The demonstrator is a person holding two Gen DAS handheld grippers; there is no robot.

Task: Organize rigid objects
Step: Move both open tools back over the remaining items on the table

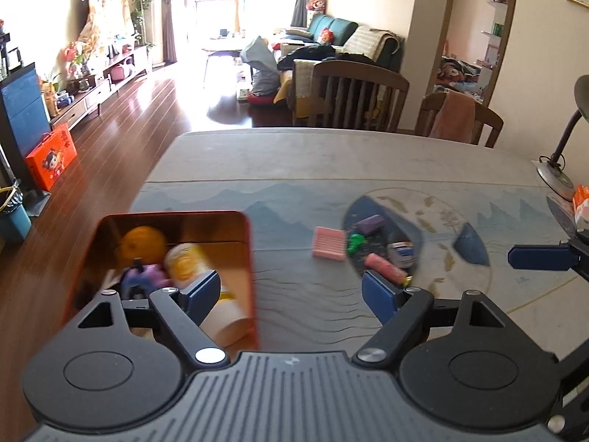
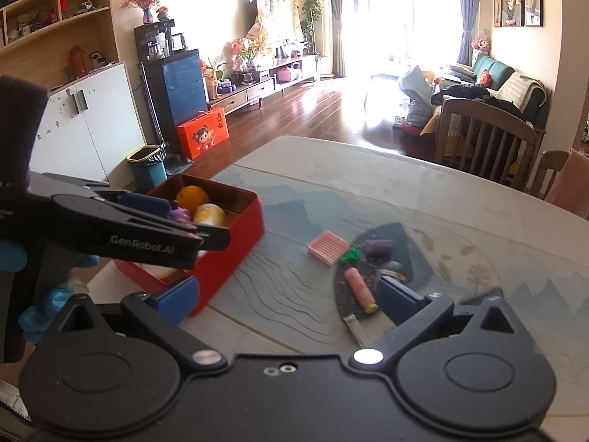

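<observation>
Both grippers empty and spread wide — the left gripper hangs over the near edge of the red box, its left finger above the contents, and the right gripper sits low over the table with the loose pile ahead of its right finger. Already in the box: an orange, a yellow-and-white bottle lying on its side and a small purple toy. Still out on the table, well to the right of the box: a pink ribbed tray, then, close together on the dark patch of the mat, a green clip, a purple block, a pink tube with a yellow end and a small jar (blurred, can't say more). Next pick looks like the pink tube, nearest the right gripper's right finger. To do it well: turn the fingers across the tube's short axis, not along it, come straight down so a fingertip doesn't knock the green clip or the jar, close on the middle of the tube, not the yellow end. It's round — likely to roll if nudged first. Then lift clear before swinging toward the box, and drop it on the free side, away from the bottle.
</observation>
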